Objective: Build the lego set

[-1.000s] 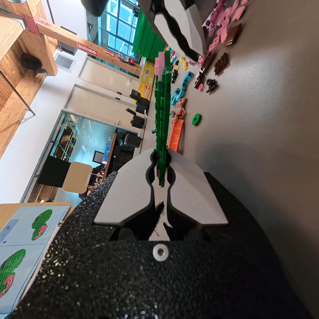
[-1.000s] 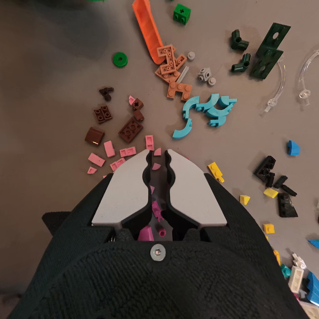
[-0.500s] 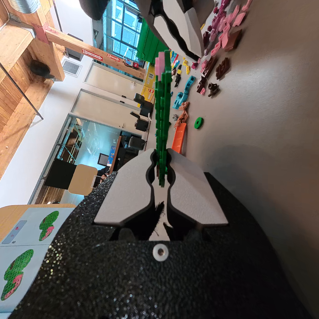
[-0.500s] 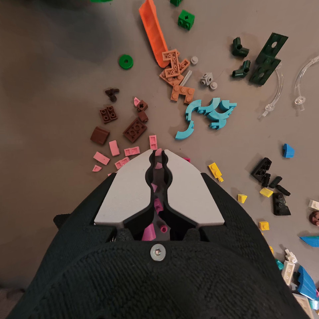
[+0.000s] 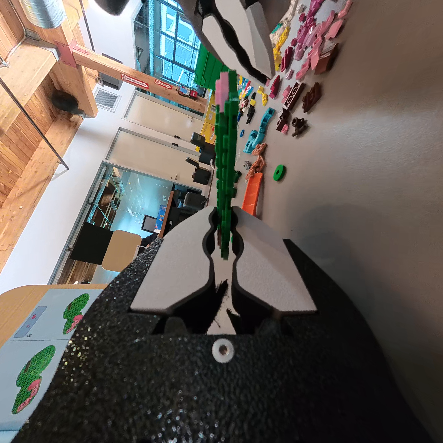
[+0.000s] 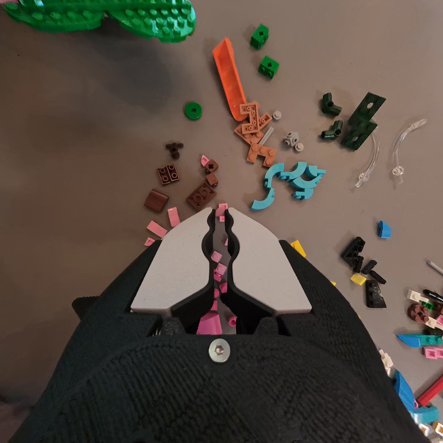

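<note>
**Green plate held on edge, pink piece pinched at the other tips**

My left gripper [image 5: 224,213] is clamped on the flat green studded lego plate assembly [image 5: 225,153], which stands edge-on between the grey fingers, off the grey tabletop [image 5: 359,191], with a pale pink tile [image 5: 221,92] on its far end. In the right wrist view the same green assembly [image 6: 100,16] shows at the top edge, above its shadow.

My right gripper [image 6: 220,212] is nearly closed, its tips pinching a small pink lego piece [image 6: 221,211] over the scatter of loose pink tiles [image 6: 165,225]. Just ahead lie dark brown plates [image 6: 201,195], curved light-blue pieces [image 6: 292,182], tan plates [image 6: 254,127], a long orange piece [image 6: 230,79] and a round green stud [image 6: 193,110]. An open instruction booklet [image 5: 36,359] lies at the lower left of the left wrist view.
</note>
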